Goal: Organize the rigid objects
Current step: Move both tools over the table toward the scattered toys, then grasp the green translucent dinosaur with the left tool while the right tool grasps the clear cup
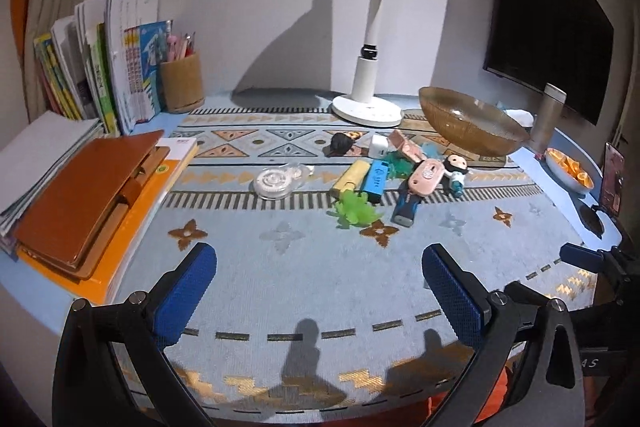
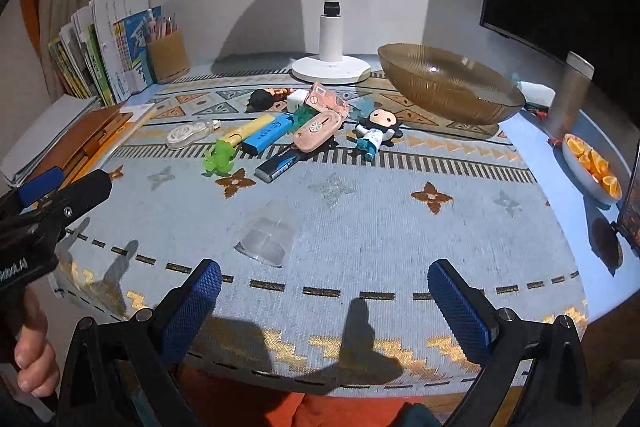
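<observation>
A cluster of small objects lies mid-table: a yellow highlighter [image 1: 350,179], a blue one [image 1: 375,179], a green toy [image 1: 354,213], a pink case [image 1: 427,178], a dark blue stick [image 1: 406,209], a small figurine [image 1: 456,171] and a clear tape dispenser [image 1: 276,183]. An amber glass bowl [image 1: 472,123] stands behind them to the right. My left gripper [image 1: 318,287] is open over the near table edge, holding nothing. My right gripper [image 2: 326,301] is also open and empty, well short of the pile [image 2: 296,131] and the bowl [image 2: 452,87].
A white desk lamp [image 1: 368,107] stands at the back. Stacked notebooks [image 1: 88,187], upright books [image 1: 120,67] and a pen cup [image 1: 182,83] fill the left. A tumbler [image 1: 550,119] and a dish of orange slices [image 2: 596,167] sit right. A clear item [image 2: 266,233] lies near.
</observation>
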### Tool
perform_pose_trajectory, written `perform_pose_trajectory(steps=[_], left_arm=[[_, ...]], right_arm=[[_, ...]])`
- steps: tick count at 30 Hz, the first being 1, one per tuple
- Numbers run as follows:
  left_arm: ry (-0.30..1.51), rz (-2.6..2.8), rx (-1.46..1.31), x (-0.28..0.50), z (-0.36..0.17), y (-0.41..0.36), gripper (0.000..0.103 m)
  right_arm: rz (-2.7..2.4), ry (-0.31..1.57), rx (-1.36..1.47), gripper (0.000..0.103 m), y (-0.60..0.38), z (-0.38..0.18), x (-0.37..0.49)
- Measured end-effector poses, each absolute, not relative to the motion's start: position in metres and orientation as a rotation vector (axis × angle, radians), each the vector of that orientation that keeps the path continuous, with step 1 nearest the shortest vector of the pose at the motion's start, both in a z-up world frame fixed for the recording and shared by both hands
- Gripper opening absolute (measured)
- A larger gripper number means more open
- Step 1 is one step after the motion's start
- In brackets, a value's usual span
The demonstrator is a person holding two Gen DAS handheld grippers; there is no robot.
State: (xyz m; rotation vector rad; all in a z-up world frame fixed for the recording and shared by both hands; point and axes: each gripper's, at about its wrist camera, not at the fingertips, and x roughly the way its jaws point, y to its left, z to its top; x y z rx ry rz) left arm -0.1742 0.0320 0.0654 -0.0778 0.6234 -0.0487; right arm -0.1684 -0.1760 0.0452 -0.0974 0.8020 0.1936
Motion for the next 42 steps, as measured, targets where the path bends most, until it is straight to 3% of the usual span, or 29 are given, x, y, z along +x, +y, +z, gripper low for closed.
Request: perform_pose_trajectory(steps=[20,42], left_arm=[[0.563,-0.073,-0.043,-0.168,0.088,0.031,0.103],[0.64,-0.096,-0.032,-0.139,0.075,0.022,0.103]], right_arm=[[0.208,0.822,-0.095,0.103,-0.172,0.039,-0.17],[0.235,0.789,0.01,0.103,-0.198,0.036,-0.166]])
